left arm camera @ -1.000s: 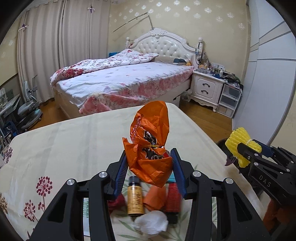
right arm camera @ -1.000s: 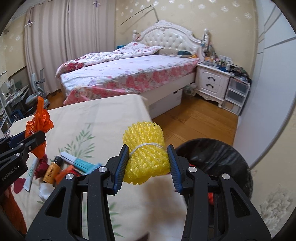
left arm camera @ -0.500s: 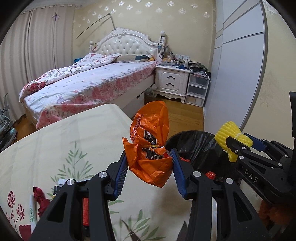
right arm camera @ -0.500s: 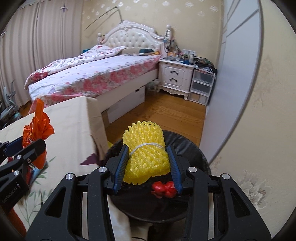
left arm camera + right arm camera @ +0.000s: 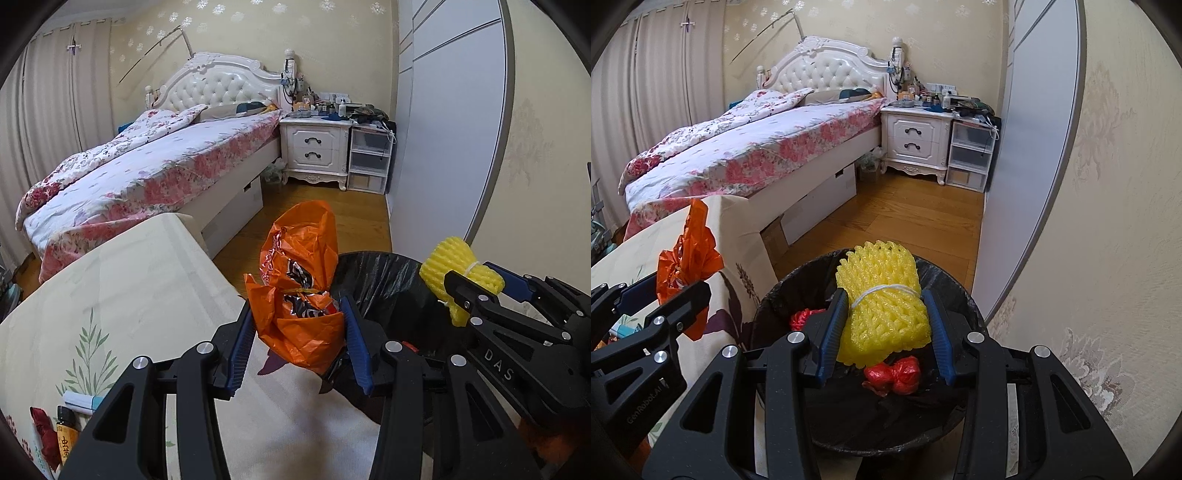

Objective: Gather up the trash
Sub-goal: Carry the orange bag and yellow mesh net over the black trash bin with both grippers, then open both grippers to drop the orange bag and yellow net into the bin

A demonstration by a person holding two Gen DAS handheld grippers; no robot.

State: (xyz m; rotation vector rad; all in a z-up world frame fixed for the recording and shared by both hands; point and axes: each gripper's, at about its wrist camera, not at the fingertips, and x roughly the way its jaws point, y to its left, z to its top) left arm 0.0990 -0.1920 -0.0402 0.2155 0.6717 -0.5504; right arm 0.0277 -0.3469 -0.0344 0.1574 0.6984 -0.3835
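My left gripper (image 5: 299,332) is shut on a crumpled orange plastic bag (image 5: 301,280) and holds it over the table's right edge, beside the rim of the black-lined trash bin (image 5: 380,273). My right gripper (image 5: 882,328) is shut on a yellow foam fruit net (image 5: 882,299) tied with white string, held right above the bin (image 5: 812,273). Red crumpled bags (image 5: 894,374) lie inside the bin. The orange bag also shows at the left of the right wrist view (image 5: 687,254), and the foam net at the right of the left wrist view (image 5: 458,273).
A table with a cream floral cloth (image 5: 122,288) sits left of the bin, with a small brown bottle (image 5: 68,439) and other trash at its near left. A bed (image 5: 757,151), white nightstand (image 5: 916,140) and wall (image 5: 1108,184) surround the wooden floor.
Both grippers have swung right, away from the trash pile on the table toward the bin. The foam net has moved from over the table to above the bin; the orange bag has reached the table's edge.
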